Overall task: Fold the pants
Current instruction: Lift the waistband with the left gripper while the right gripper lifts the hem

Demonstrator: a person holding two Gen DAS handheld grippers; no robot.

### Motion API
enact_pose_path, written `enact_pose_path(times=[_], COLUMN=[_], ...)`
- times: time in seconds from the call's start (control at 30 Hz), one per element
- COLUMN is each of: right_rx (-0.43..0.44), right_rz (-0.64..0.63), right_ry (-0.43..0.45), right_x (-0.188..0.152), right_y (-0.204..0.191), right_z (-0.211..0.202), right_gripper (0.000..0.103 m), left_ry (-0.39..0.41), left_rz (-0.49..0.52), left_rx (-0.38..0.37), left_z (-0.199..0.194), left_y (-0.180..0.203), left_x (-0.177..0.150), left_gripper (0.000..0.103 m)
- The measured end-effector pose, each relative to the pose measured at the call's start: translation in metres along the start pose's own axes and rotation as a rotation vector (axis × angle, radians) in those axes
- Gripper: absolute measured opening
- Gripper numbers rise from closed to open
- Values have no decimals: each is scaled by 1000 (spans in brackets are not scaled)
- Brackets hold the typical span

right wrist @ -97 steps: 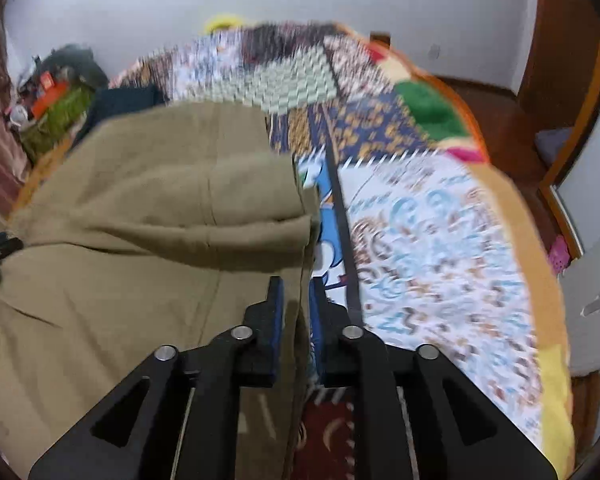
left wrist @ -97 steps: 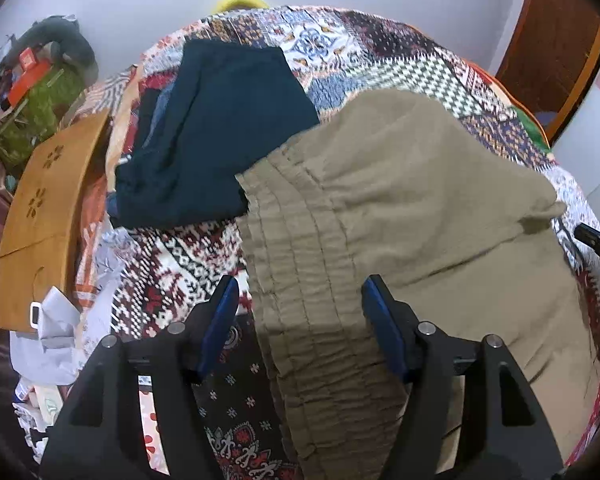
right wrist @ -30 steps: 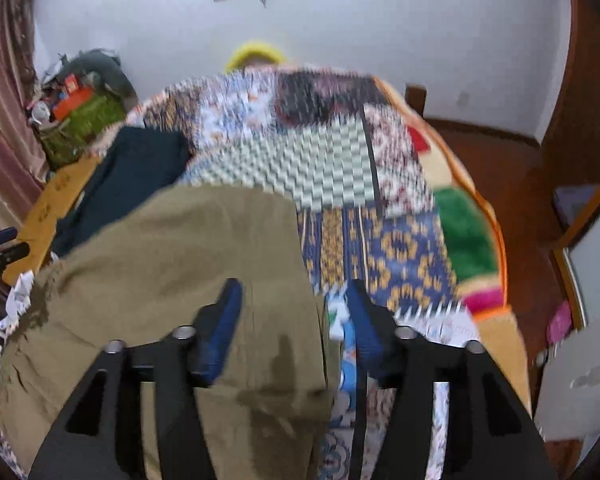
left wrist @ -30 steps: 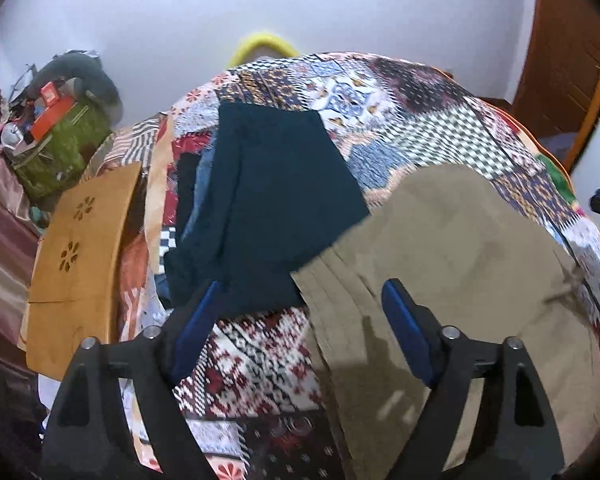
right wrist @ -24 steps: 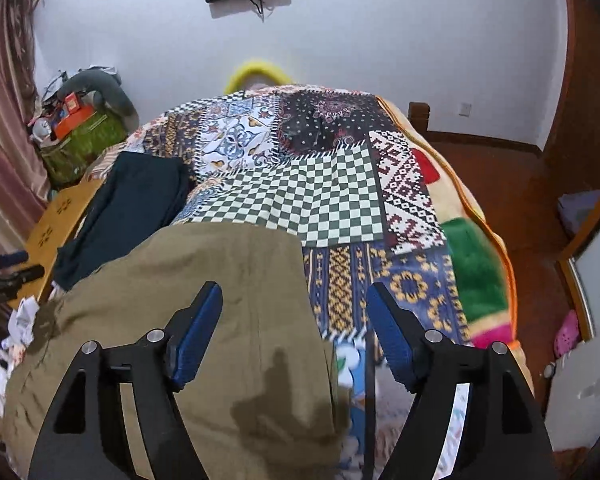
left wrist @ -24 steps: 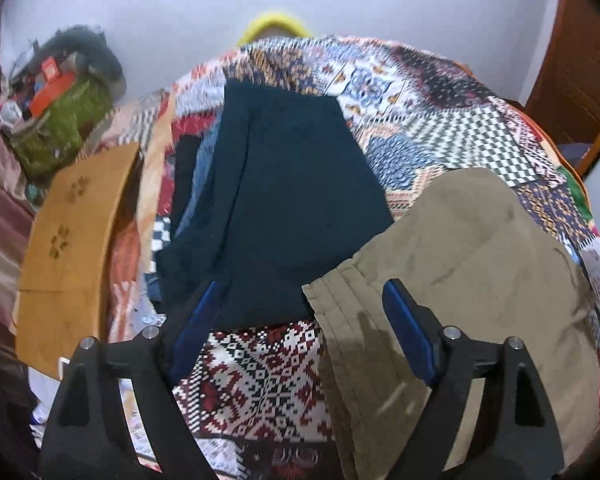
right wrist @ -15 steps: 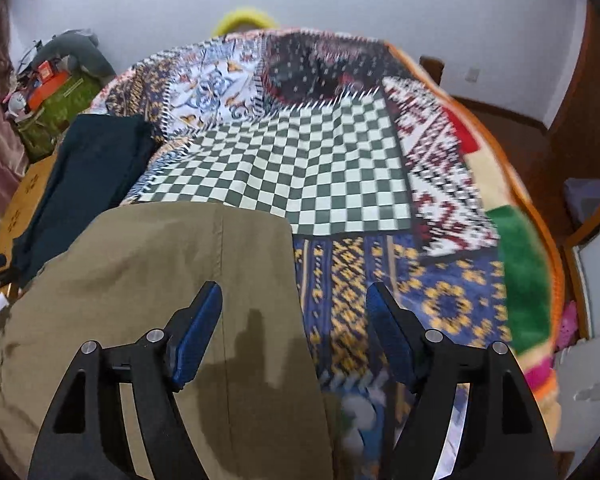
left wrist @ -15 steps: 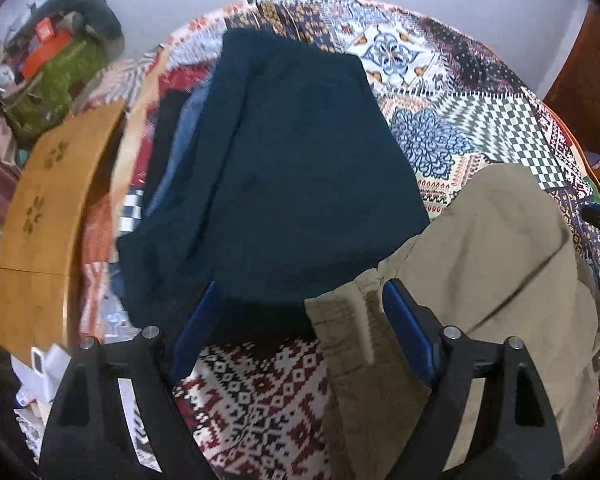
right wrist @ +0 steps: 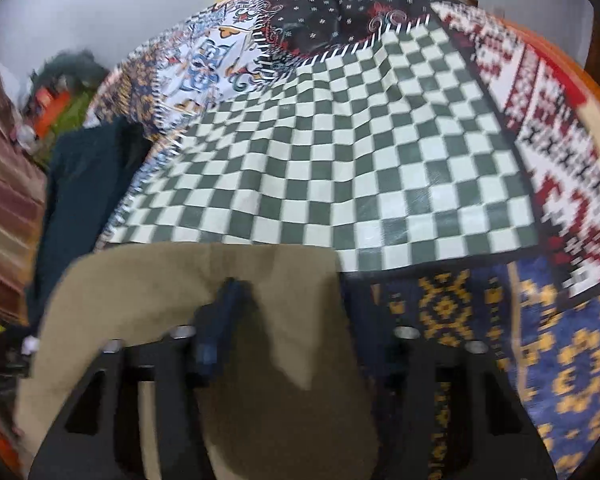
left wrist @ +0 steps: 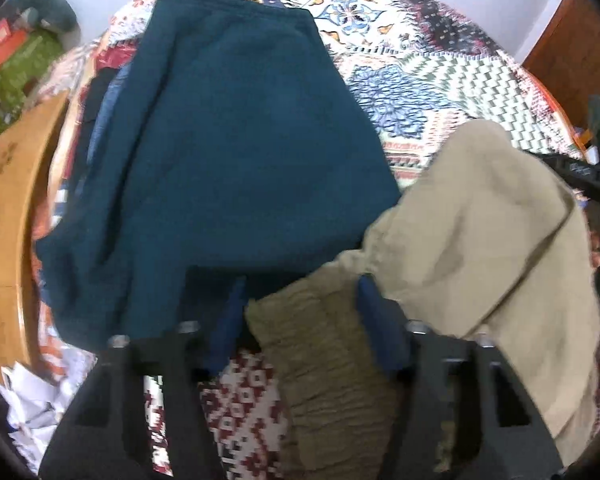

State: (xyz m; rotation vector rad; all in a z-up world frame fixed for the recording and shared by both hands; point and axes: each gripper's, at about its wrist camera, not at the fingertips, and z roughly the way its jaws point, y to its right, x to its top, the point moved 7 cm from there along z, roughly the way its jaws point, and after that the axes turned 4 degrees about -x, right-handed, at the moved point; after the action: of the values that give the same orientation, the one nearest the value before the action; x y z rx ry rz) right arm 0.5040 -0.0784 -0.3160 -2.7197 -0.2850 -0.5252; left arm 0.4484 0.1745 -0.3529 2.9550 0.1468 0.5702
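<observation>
Presently, the wooden board (left wrist: 8, 208) lies at the far left beside the bed (right wrist: 340, 168), which is covered in a patchwork quilt. The folded dark teal garment (left wrist: 236, 152) lies on the quilt to its right. The khaki pants (left wrist: 480, 232) lie on the bed, right of the teal garment, overlapping its near edge. The left gripper (left wrist: 300, 320) straddles the gathered waistband; its jaws are closing, not yet pressing the fabric. The right gripper (right wrist: 300, 336) straddles the pants' far right edge; its jaws are closing, fabric between them, not yet clamped.
</observation>
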Motion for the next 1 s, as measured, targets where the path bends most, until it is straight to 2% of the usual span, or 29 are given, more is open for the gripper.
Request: enact_pose_path(times=[0.03,0.07,0.17,0.2,0.23,0.27,0.33,0.43,0.5,0.57,0.6,0.63,0.67,0.7,0.73,0.93,1.0], right_rx=[-4,1,-20,-32,-48,-55,-58,-58,-53,-53,-58,-66,-76,-87,-91,-101,-101], right_rz=[1,-6,-30,-50,-74,-85,-93,-101,-114,-133,-141,-149,-159,-169,-172,-187,-190], right_ry=[7,6,12,19,38,59,104,167,199,225,232,235,234,231,228,191,185], right_x=[-2,-3,-4,-4,-5,-3,3,14,19,22,21,21,18,15,13,-3,-7], right_y=[-1,-5,-15,-18,-22,-23,-25,-31,-36,-42,-43,-45,-45,-45,-44,-35,-34], right_z=[-1,-2,-7,-10,-16,-24,-40,-70,-90,-105,-110,-111,-112,-112,-111,-99,-97], right_gripper=[30,15,9,9,9,8,8,8,8,8,8,8,8,8,8,8,8], left_ry=[11,21,58,70,82,88,114,154,161,134,113,90,62,36,24,-79,-82], left_rz=[1,8,21,23,23,17,5,-14,-37,-71,-94,-108,-121,-134,-143,-154,-150], left_rx=[8,18,49,60,65,72,106,110,73,46,36,23,4,-13,-29,-88,-87], left_z=[-2,-4,-15,-21,-27,-35,-47,-71,-82,-80,-75,-70,-62,-54,-46,-7,-1], left_y=[1,2,3,2,2,0,-8,-17,-22,-27,-30,-30,-29,-27,-24,-9,-6], left_x=[-1,-1,-3,-3,-2,-1,7,17,21,20,18,16,11,7,4,-4,-3], left_gripper=[50,49,42,35,14,0,0,0,0,2,10,25,35,54,64,65,66])
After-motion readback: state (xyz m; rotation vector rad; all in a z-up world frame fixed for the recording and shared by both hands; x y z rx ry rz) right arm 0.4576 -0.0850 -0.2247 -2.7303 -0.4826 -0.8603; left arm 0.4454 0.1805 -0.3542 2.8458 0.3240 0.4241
